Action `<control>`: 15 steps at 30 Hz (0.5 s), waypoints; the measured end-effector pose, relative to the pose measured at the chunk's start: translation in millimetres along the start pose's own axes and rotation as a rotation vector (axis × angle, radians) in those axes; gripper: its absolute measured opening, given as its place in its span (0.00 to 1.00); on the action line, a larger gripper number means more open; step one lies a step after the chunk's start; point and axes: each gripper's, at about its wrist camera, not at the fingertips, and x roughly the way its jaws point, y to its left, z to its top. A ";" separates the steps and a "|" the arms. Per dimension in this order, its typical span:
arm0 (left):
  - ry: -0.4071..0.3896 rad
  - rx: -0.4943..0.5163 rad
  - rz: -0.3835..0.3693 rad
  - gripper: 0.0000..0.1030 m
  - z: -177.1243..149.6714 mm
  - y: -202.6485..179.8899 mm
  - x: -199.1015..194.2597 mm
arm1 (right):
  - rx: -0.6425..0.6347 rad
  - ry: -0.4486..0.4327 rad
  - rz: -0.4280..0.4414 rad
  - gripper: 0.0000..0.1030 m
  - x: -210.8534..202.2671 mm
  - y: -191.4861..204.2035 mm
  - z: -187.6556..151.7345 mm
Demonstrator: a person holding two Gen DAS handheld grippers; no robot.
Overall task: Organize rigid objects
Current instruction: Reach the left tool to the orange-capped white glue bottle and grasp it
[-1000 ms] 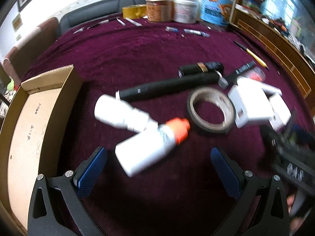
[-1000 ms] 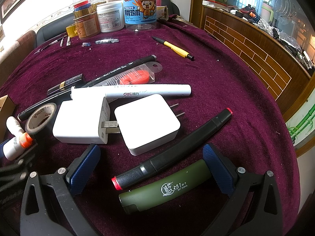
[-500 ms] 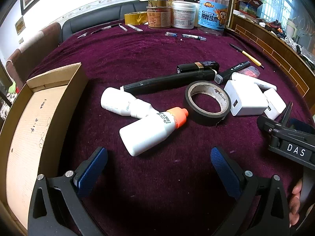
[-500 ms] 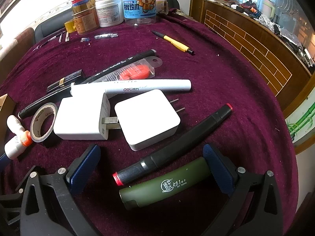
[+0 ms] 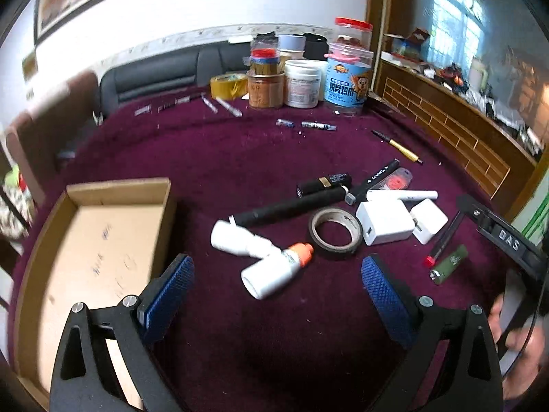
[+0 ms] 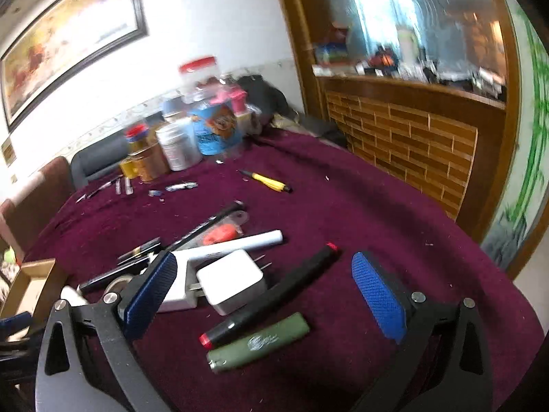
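Observation:
My left gripper [image 5: 277, 286] is open and empty, raised above the purple cloth. Just ahead lie a white glue bottle with an orange cap [image 5: 274, 272], a second white bottle [image 5: 236, 239], a black tape roll [image 5: 335, 232] and two white chargers [image 5: 383, 222]. An open cardboard box [image 5: 85, 240] sits at its left. My right gripper [image 6: 264, 295] is open and empty, raised above a white charger [image 6: 230, 281], a black marker with red ends [image 6: 271, 297] and a green cylinder [image 6: 259, 342]. A white pen [image 6: 236, 244] lies behind.
Jars, tubs and a yellow tape roll [image 5: 228, 86] stand at the table's far edge. A yellow pen [image 5: 399, 146], batteries [image 5: 317, 125] and small tools lie on the cloth. A wooden brick-pattern counter [image 6: 411, 144] runs along the right. A dark sofa is behind the table.
Both grippers have lifted and tilted up, so the objects look smaller and farther and more of the room shows. The objects on the cloth have not moved.

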 end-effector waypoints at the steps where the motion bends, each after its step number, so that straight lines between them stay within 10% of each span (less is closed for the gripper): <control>1: 0.006 0.022 0.018 0.93 0.8 -1.4 2.3 | 0.007 0.026 0.020 0.99 6.8 -2.7 1.3; 15: 0.173 0.207 -0.055 0.68 -2.6 -21.8 53.9 | -0.004 0.083 0.041 0.99 17.0 -6.2 -4.7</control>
